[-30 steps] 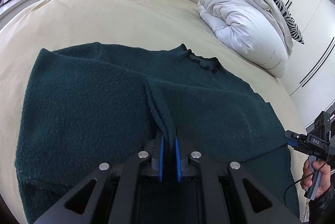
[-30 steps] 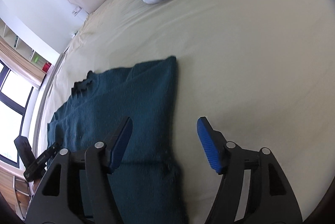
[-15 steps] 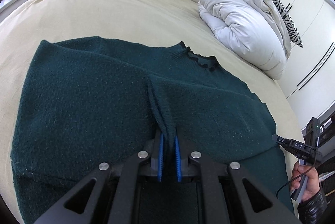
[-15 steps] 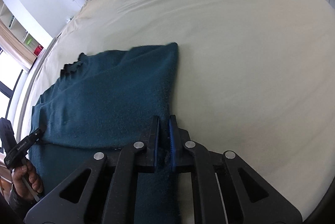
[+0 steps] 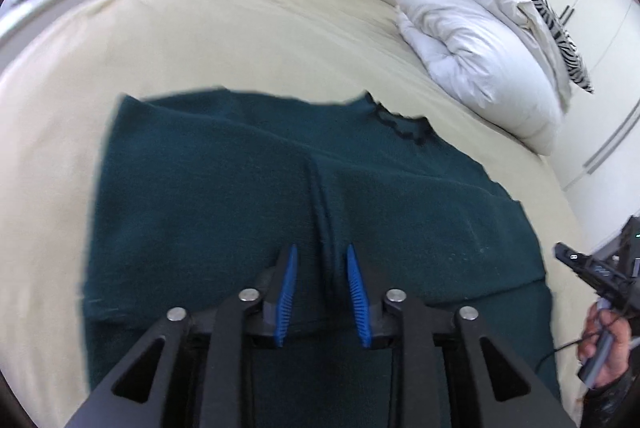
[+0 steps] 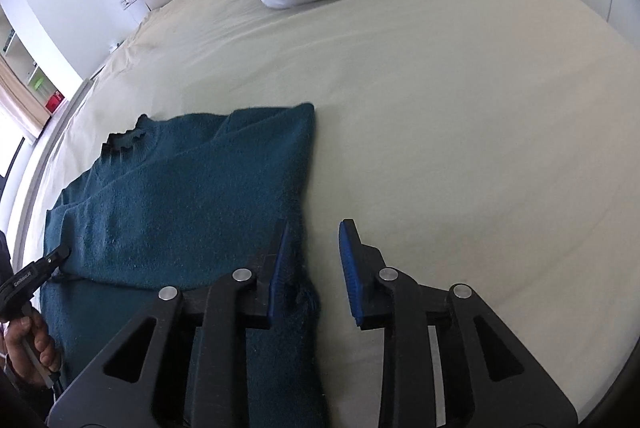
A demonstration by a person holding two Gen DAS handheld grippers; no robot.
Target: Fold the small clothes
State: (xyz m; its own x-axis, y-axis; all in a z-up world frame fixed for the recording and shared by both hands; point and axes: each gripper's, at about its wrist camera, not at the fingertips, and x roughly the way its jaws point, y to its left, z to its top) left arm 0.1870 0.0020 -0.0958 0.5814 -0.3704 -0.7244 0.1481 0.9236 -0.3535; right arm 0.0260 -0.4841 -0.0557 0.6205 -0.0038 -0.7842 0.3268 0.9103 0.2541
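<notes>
With both claws letting go, the dark green sweater (image 5: pixel 248 195) lies folded on the bed (image 5: pixel 240 39).
Left gripper (image 5: pixel 321 292) opens astride the central ridge; right gripper (image 6: pixel 312 268) opens over its right edge, lower centre.

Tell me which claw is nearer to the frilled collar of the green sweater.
Left. The left claw hangs over the sweater middle, collar just ahead; the right claw is at its side edge, farther away.

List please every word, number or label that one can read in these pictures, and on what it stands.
None can be read for certain.
Small white print on the left gripper, seen from the right wrist: too blurred to read.
Small marks on the right gripper, seen from the left wrist: too blurred to read.
Sweater, bedding: no text.
</notes>
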